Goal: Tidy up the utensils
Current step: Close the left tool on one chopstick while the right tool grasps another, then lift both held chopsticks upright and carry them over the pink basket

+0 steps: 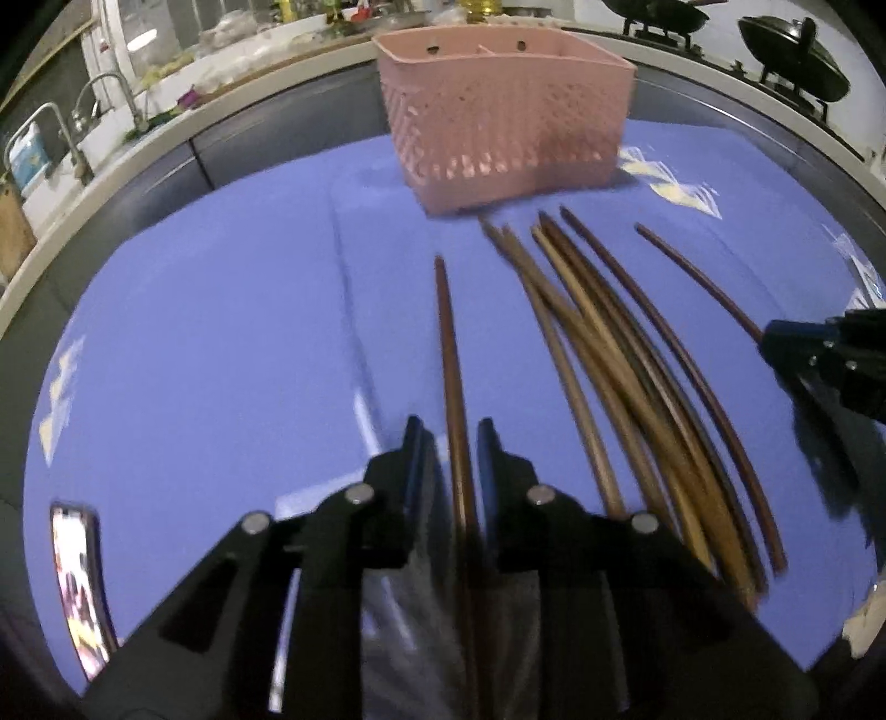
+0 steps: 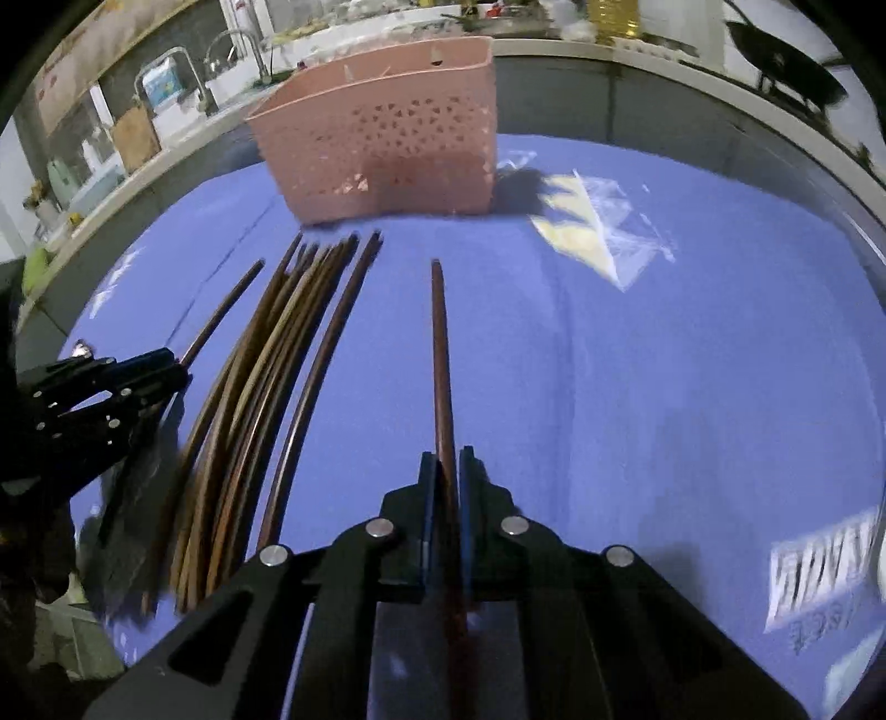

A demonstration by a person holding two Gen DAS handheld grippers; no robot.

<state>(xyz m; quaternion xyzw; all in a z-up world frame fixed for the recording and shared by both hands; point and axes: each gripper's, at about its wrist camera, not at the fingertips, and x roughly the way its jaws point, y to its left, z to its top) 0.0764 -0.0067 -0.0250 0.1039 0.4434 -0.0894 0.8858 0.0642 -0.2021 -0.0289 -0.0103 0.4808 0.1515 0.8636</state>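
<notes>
Fingers (image 2: 426, 482) of both grippers each around one chopstick (image 2: 443, 354) over blue tabletop (image 2: 637, 387), kitchen counter (image 2: 581, 50) behind.

Two fisheye views, each from a camera mounted on a hand-held gripper, looking forward and steeply down along its own jaws at a blue-covered worktop (image 1: 221, 332) from close range.

The left wrist view has the left gripper (image 1: 449, 432) at bottom centre. Beyond its jaws stands a pink basket (image 1: 506, 122); to their right lies a bundle of chopsticks (image 1: 637, 399), and the right gripper (image 1: 775, 338) enters at the right edge.

The right wrist view has the right gripper (image 2: 447, 459) at bottom centre. The same basket (image 2: 382, 133) stands beyond its jaws and slightly left, the same chopsticks (image 2: 260, 387) lie to their left, and the left gripper (image 2: 180, 368) shows at the left edge.
</notes>
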